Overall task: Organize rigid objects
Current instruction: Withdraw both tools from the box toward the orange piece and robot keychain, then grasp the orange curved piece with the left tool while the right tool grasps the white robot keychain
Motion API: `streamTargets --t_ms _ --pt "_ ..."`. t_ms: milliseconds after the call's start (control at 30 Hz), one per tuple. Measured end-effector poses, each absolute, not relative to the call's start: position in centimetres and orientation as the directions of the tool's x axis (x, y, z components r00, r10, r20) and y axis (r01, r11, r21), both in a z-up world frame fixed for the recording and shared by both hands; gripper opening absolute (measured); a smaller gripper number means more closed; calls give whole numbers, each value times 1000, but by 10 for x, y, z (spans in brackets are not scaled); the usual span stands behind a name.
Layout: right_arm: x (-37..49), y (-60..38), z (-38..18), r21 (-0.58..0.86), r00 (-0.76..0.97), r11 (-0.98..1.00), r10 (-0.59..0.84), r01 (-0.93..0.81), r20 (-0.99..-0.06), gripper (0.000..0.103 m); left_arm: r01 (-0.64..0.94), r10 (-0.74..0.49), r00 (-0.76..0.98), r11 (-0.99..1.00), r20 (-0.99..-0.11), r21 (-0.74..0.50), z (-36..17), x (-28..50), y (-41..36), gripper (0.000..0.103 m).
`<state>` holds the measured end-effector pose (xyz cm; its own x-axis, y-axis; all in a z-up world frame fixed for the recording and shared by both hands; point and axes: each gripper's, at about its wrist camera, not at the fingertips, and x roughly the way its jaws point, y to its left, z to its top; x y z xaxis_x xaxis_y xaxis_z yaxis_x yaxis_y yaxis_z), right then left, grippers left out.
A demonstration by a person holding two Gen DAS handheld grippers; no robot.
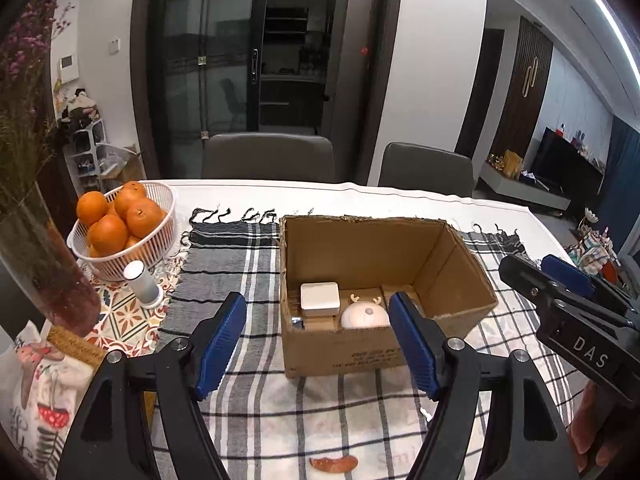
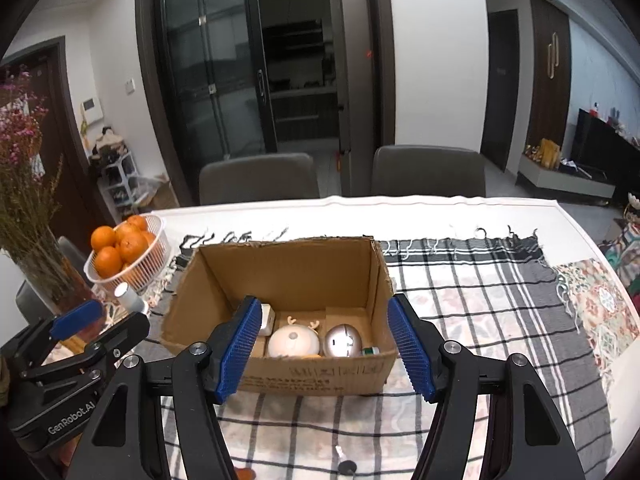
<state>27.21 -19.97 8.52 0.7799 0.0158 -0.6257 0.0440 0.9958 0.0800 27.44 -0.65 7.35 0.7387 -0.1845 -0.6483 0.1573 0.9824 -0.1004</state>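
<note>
Box [image 2: 280, 280] sits mid-table [image 2: 440, 210] on the cloth [image 2: 480, 300]; inside it, a case [image 1: 320, 299] left, lamp [image 2: 294, 342] middle, mouse [image 2: 343, 341] right. Basket of oranges [image 1: 124, 232] left of the box, two chairs [image 2: 428, 172] behind.

Left gripper [image 1: 320, 344], black frame, blue ribbed pads: jaws apart, nothing between them, angled downward. Right gripper [image 2: 324, 348], same build: jaws apart, empty, angled downward, level beside the left. Fingers of one hand [image 1: 584, 436] wrap the right gripper's body.
</note>
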Motion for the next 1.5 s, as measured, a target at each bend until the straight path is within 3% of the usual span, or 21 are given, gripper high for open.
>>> streamTargets --t_ms 167,667,1033,1500 --pt "245 -196 82 121 789 992 43 40 -613 66 161 -179 766 983 -617 -86 74 249 -3 79" --pt "183 -196 61 119 794 992 38 43 -607 66 188 -201 792 979 -577 -83 61 190 -3 81" --pt "153 -197 34 93 793 994 19 48 -608 66 196 -214 742 976 -636 -100 27 170 -9 81" --pt "138 -199 -17 124 702 991 58 43 -710 66 217 -216 648 972 -731 -94 -23 157 -15 81"
